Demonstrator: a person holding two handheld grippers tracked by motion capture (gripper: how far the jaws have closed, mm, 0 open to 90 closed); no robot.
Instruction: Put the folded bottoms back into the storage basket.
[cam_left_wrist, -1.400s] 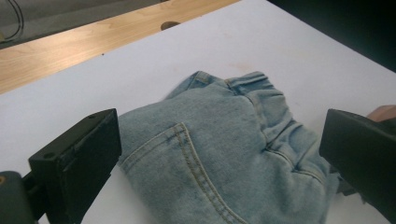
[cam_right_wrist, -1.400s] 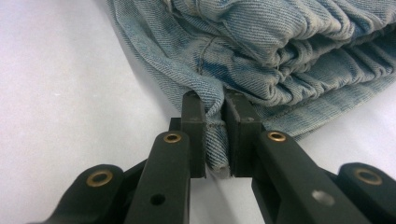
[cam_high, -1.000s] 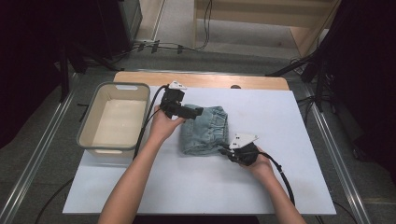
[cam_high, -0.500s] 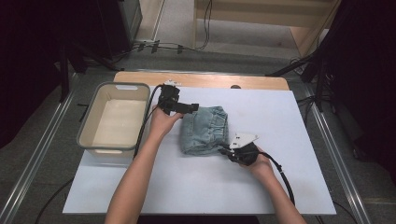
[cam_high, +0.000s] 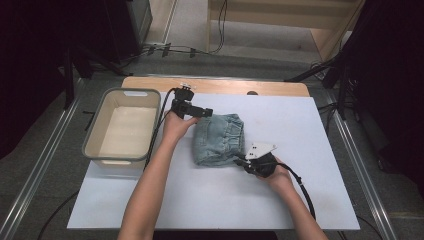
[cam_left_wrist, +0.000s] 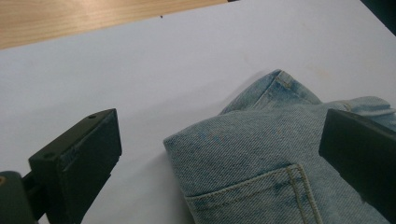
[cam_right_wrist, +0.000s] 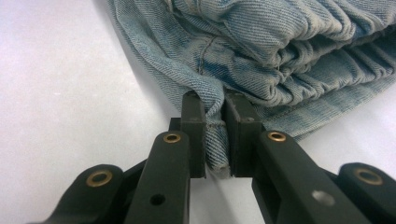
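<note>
While one jeans bundle (cam_high: 218, 139) lies folded | right tongs (cam_right_wrist: 215, 135) pinch its hem | left tongs (cam_left_wrist: 219, 154) gape, empty

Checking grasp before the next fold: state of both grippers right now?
Left gripper: open, jaws either side of the far corner of the folded jeans, not pressing.
Right gripper: closed, pinching a denim edge of the jeans.

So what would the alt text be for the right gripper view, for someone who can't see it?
Two black jaws of the right gripper pinch a fold at the edge of folded light-blue jeans. The jeans lie on a white table, bunched layers stacked behind the pinched edge.
</note>
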